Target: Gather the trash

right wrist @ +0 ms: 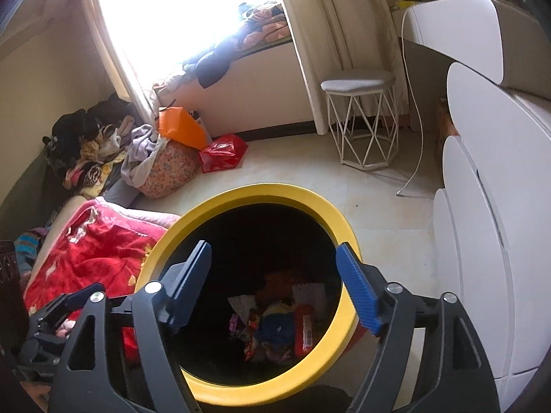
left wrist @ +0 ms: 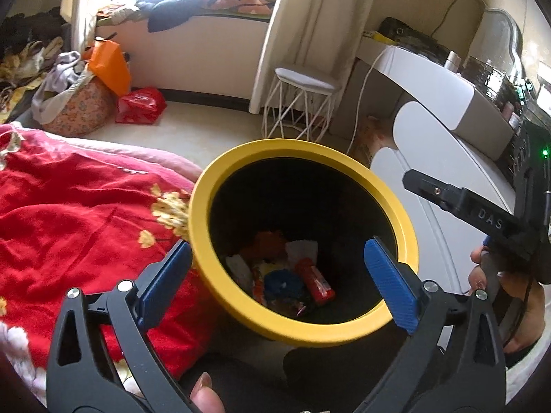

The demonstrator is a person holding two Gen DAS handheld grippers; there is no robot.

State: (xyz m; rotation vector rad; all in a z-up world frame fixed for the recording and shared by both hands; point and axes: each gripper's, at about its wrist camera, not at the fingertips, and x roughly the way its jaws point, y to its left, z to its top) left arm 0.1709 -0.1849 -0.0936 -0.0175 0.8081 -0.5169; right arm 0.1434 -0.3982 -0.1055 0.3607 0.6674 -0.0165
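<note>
Both wrist cameras look steeply down from close above into the yellow-rimmed bin (left wrist: 406, 227) (right wrist: 330, 216). The left view sits nearer the red blanket (left wrist: 69, 206); both share bin, blanket, white stool (left wrist: 303, 103) (right wrist: 361, 117).

The bin (left wrist: 303, 330) has a smooth, matt yellow plastic rim and a dull black inside. The trash (left wrist: 286, 275) in it looks like glossy crinkled wrappers and soft white paper. Gripper pads (left wrist: 391, 285) are ribbed blue plastic on matt black frames with shiny metal pins. The red blanket (left wrist: 79, 213) is plush cloth.
</note>
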